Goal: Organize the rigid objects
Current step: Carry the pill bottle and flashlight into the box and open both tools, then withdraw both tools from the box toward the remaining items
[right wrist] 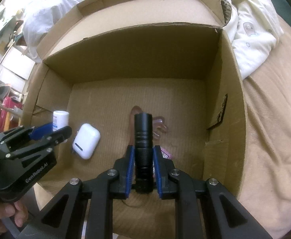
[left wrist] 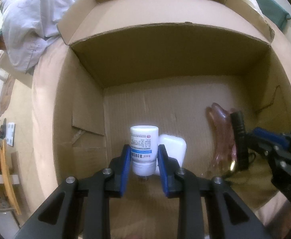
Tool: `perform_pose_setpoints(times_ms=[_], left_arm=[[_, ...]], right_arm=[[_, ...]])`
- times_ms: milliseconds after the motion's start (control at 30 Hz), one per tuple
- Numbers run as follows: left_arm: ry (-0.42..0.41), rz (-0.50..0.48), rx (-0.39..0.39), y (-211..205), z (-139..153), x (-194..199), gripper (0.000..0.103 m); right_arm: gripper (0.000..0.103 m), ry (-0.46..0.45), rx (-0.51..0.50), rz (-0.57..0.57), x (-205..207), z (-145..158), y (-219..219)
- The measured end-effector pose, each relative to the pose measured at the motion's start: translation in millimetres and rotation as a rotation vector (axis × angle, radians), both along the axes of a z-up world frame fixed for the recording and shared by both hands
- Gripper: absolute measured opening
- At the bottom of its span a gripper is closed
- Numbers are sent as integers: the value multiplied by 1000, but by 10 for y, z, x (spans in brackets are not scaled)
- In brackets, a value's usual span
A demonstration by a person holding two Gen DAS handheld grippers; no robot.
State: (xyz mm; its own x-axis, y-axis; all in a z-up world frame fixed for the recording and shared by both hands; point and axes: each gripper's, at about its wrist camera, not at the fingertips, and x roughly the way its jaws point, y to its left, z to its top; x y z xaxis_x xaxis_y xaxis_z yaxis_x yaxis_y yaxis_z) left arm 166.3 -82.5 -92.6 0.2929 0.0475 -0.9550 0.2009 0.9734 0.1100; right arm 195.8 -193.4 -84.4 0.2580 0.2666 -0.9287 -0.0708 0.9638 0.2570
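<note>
My left gripper (left wrist: 144, 149) is shut on a white pill bottle (left wrist: 143, 139) with a printed label, held over the floor of an open cardboard box (left wrist: 165, 55). Behind the bottle lies a white earbud case (left wrist: 174, 145). My right gripper (right wrist: 143, 149) is shut on a black flashlight (right wrist: 143, 139), which points into the same box. Under the flashlight lies a clear pinkish object (right wrist: 159, 127), partly hidden. In the right wrist view the left gripper (right wrist: 53, 133) comes in from the left with the pill bottle (right wrist: 60, 118), and the earbud case (right wrist: 86, 140) lies beside it.
The box (right wrist: 231, 79) stands on a beige bed cover (right wrist: 275, 139), its flaps folded outward. White bedding (right wrist: 253, 37) lies at the right, pale blue cloth (left wrist: 31, 20) at the left. A small pink patterned item (right wrist: 166, 154) shows by the right finger. Furniture stands far left.
</note>
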Motion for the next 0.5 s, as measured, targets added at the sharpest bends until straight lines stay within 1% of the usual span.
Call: perform_pose_setpoints(times_ms=[200, 233, 267, 333, 367, 433, 500], left_arm=[[3, 3, 2, -8, 0, -12, 26], [1, 6, -2, -8, 10, -15, 30], [0, 4, -13, -15, 18, -18, 34], [4, -15, -35, -55, 33, -31, 49], [-2, -26, -37, -86, 46, -48, 53], [-22, -44, -25, -131, 71, -75, 72], [-29, -52, -33, -152, 91, -89, 80]], right_arm=[[20, -30, 38, 4, -69, 88, -112], [21, -39, 46, 5, -75, 112, -122], [24, -48, 52, 4, -82, 135, -136], [26, -64, 70, 7, -96, 185, -157], [26, -75, 74, 12, -103, 208, -170], [26, -96, 81, 14, -107, 261, -170], [29, -114, 93, 8, -115, 306, -194]])
